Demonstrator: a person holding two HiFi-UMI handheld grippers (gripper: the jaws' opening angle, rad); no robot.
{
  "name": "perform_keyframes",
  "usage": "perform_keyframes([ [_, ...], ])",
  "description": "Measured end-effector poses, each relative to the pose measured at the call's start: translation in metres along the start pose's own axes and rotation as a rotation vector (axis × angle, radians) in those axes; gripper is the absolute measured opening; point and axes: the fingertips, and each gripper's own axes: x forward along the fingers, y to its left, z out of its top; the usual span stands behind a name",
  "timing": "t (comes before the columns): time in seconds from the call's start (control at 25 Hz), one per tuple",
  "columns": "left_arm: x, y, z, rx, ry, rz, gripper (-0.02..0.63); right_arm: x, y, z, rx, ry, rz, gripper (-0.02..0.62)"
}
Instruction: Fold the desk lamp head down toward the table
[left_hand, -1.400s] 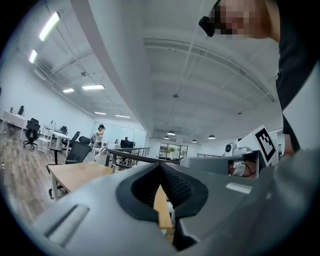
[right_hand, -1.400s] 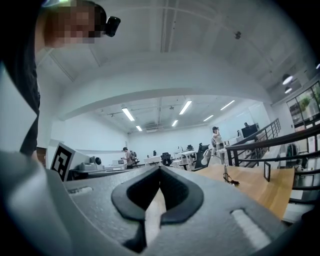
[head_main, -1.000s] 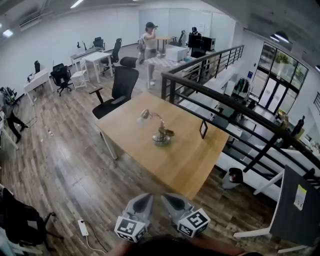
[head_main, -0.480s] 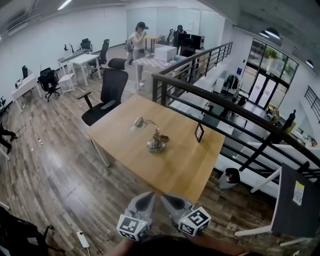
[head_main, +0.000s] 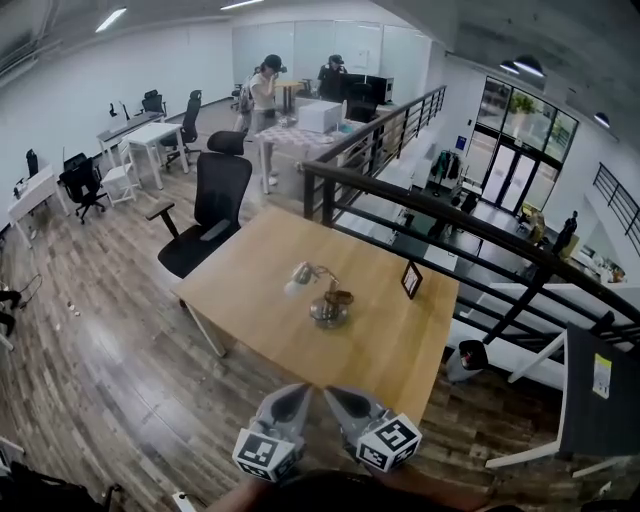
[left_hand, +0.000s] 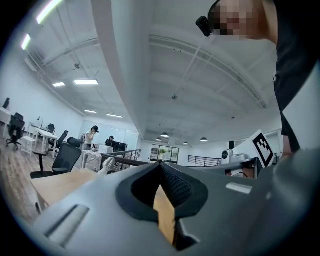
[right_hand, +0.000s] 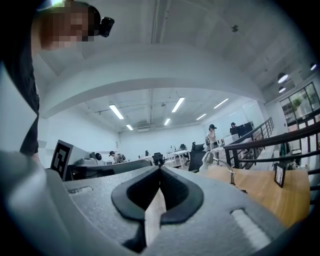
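Left gripper (head_main: 288, 400) and right gripper (head_main: 340, 400), jaws together and empty, sit close to the person, apparently unneeded yet. The desk lamp (head_main: 322, 295) stands mid-tabletop (head_main: 400, 345), well ahead.

Bright even light from ceiling strips (head_main: 110, 18), strong fisheye bending at edges, dark vignetted corners, soft shadows
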Motion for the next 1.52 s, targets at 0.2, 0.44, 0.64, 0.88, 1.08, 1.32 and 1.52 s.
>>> perform_keyframes([
  [0.2,-0.022,0.048,0.010,-0.007,0.007,-0.004,0.002,0.048,0.024,-0.001,-0.002,0.002,-0.004,0.003],
  [0.44,-0.043,0.091,0.006,-0.040,0.012,0.013,0.002,0.092,0.046,-0.015,-0.010,0.032,0.027,0.003],
  [0.64,-0.048,0.114,-0.001,-0.051,0.026,0.031,0.002,0.118,0.048,-0.024,0.002,0.048,0.049,0.003],
  [0.88,-0.038,0.140,0.002,-0.048,0.030,0.059,0.002,0.146,0.036,-0.022,0.015,0.044,0.076,0.003],
  [1.08,-0.007,0.155,0.004,-0.042,0.037,0.048,0.002,0.166,0.011,-0.008,0.004,0.028,0.077,0.003],
  [1.32,0.056,0.172,0.007,-0.038,0.040,0.009,0.002,0.186,-0.052,0.006,0.020,0.020,0.039,0.003],
  [1.52,0.115,0.181,0.006,-0.031,0.042,-0.005,0.002,0.197,-0.109,0.024,0.019,0.008,0.019,0.003],
])
